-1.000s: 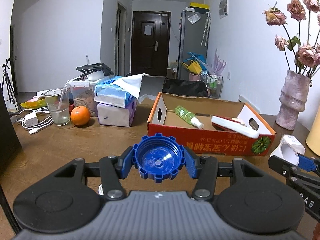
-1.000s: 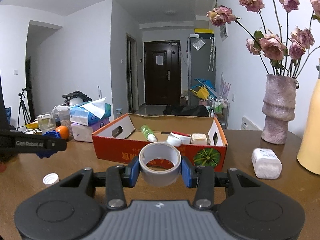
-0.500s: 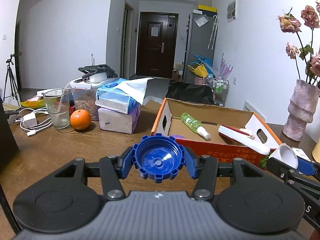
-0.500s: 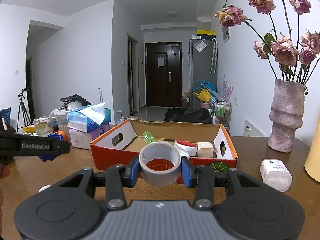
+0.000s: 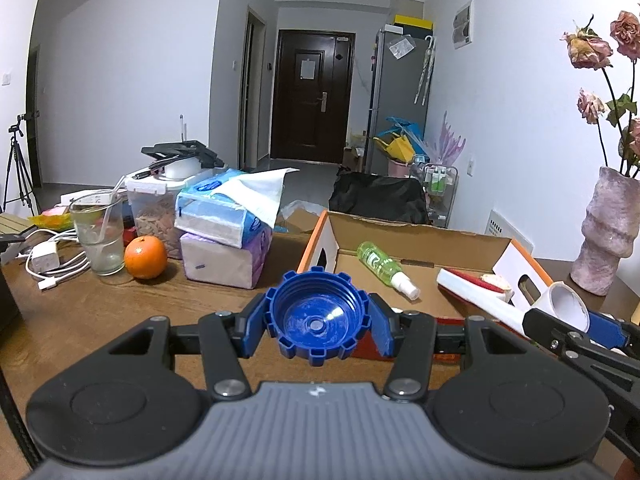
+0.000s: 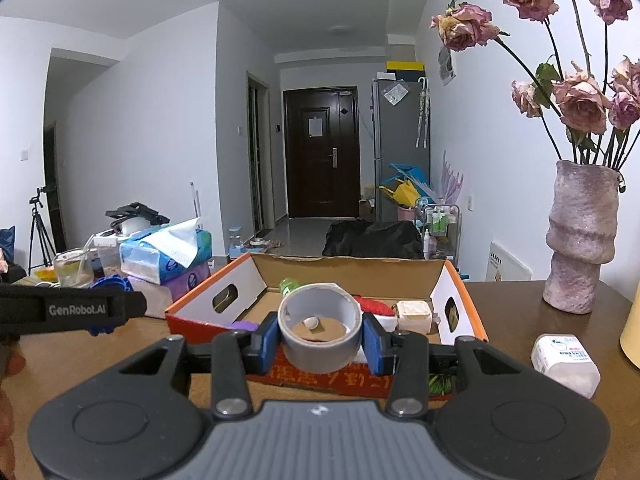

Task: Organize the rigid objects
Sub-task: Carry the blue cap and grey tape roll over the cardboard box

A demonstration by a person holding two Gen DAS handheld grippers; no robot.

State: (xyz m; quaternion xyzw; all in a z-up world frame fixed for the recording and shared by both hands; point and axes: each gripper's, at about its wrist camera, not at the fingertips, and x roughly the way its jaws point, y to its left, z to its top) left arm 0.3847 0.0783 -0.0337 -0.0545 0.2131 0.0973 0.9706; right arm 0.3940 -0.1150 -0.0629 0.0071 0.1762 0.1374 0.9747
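Both grippers closer to the box than a second ago, each still clamped on its item.

We see the cardboard box (image 5: 416,240) bigger and more central in both views than before; grips unchanged. Our left gripper (image 5: 318,322) pinches the blue cap (image 5: 318,320) between its pads: ribbed rim, hollow side facing the camera, held just short of the box's near left corner. Our right gripper (image 6: 320,338) squeezes the grey tape roll (image 6: 320,332), core open toward the camera, over the box's red front wall. Inside the box: green spray bottle (image 5: 384,266) lying flat, a white-red item (image 5: 476,296). White jar (image 6: 566,364) sits on the table (image 5: 100,308) right of the box.
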